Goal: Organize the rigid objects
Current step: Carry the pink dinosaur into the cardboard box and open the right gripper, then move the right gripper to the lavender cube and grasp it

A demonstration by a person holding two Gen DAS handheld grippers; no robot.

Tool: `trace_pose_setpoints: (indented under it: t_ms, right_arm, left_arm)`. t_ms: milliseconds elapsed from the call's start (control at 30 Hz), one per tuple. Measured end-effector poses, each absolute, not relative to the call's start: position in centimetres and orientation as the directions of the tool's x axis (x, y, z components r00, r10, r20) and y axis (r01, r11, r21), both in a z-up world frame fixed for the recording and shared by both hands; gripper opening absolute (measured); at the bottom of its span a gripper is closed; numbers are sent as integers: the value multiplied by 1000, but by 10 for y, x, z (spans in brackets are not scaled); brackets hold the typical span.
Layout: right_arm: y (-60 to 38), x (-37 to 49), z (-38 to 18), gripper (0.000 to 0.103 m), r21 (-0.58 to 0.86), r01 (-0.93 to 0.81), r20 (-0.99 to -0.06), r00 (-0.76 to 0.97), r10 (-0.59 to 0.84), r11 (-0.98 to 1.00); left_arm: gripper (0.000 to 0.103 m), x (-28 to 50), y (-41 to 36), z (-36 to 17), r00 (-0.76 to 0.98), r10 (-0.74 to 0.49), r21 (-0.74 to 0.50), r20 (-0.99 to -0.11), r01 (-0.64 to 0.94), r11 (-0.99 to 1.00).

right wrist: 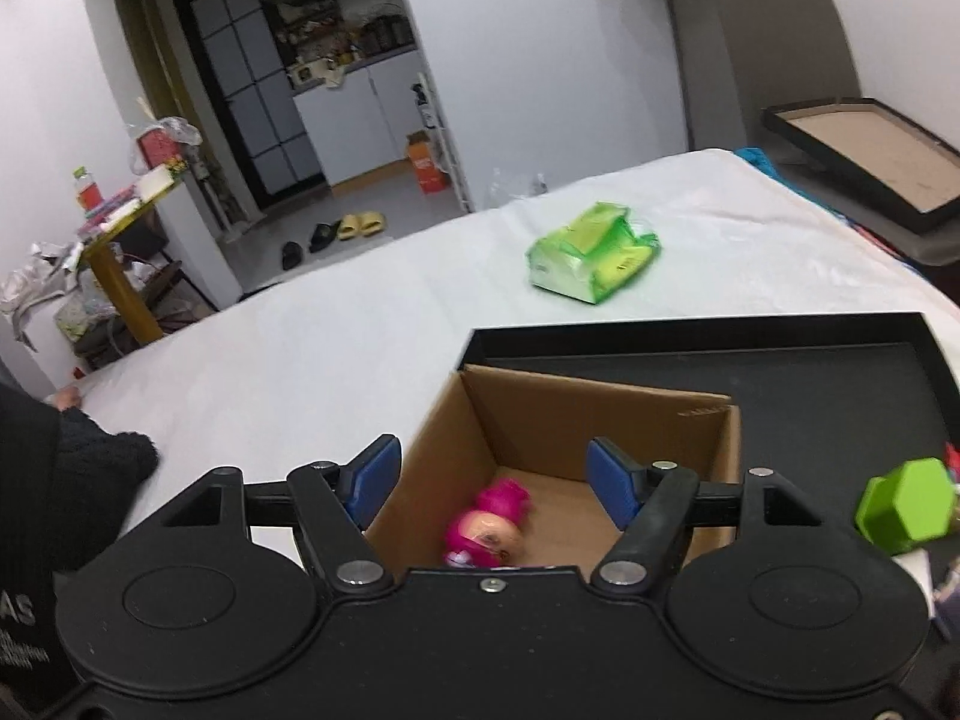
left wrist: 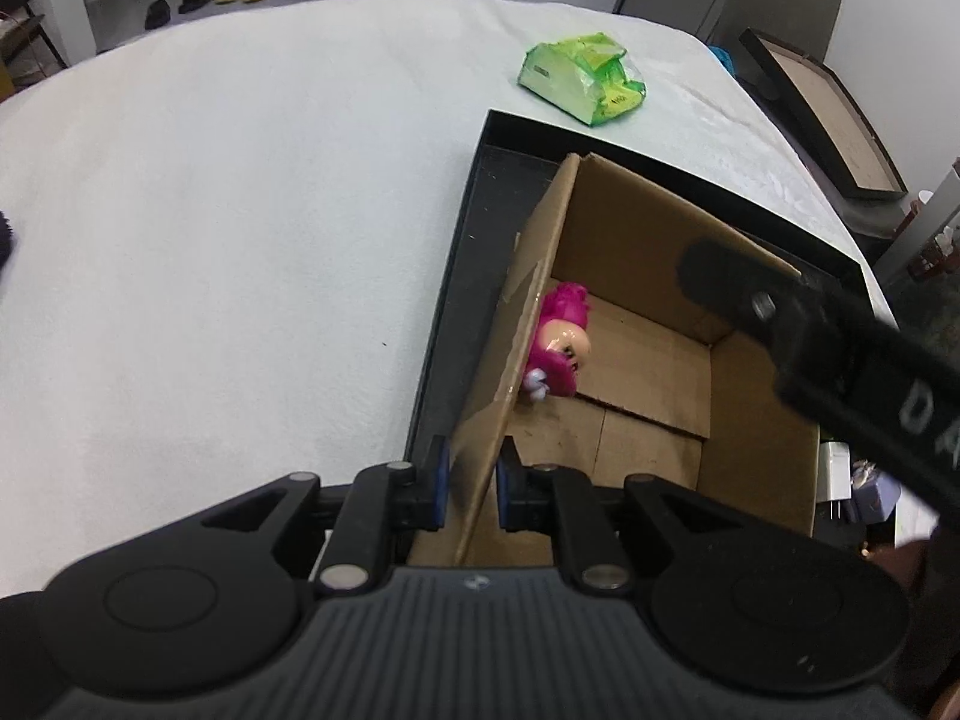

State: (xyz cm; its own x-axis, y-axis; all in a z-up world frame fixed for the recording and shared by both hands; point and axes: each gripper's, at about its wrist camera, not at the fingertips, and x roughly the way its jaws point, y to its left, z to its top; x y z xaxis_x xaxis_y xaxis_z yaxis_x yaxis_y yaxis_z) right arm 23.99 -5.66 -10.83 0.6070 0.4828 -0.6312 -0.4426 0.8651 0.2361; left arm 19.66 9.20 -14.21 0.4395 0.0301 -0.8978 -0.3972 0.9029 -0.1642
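Your left tongs clamp the cardboard box wall; your right tongs hover spread above it. Inside lies the pink doll: likely light, hard, glossy; grip its body. Only the right view shows the green dumbbell. Farther off lies the green packet.

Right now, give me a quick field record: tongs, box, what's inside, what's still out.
left tongs: closed on the near-left wall of the cardboard box
right tongs: open, empty, above the box
box location: in the black tray
in box: pink doll, lying on the floor by the left wall
still out: green packet on the white table; green hex-ended object at right edge
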Motion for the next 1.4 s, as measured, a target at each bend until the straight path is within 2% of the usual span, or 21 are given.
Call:
trace_pose_setpoints:
  t_ms: [67,100,167,267,333,533,800,1400]
  right_arm:
    - [-63,234,-105,72,204,-405,-628,645,436,891]
    - [-66,231,-104,77,186,-380,-629,662,407,906]
    - [-73,228,-103,78,165,-352,-620,690,374,922]
    - [-88,226,-102,78,148,-309,-616,714,332,939]
    - [-98,227,-104,78,142,-281,-622,721,307,949]
    - [-128,232,-113,78,125,-173,-651,729,212,977]
    - [-161,236,-126,77,88,8,-675,736,54,996]
    - [-220,255,-176,70,124,269,-758,647,-83,955]
  left_arm:
    - [13,195,91,-139,443,45,-151,-895,-398,905]
    - [14,194,90,-138,443,50,-146,-895,-398,906]
    - [16,193,89,-135,439,59,-138,-897,-402,905]
    - [23,191,84,-130,447,93,-109,-889,-405,908]
    - [32,190,79,-128,452,103,-100,-886,-403,910]
    - [45,190,65,-126,447,125,-73,-886,-399,914]
    - [47,195,52,-132,414,182,-9,-892,-417,909]
    - [47,221,24,-139,345,372,197,-862,-448,872]
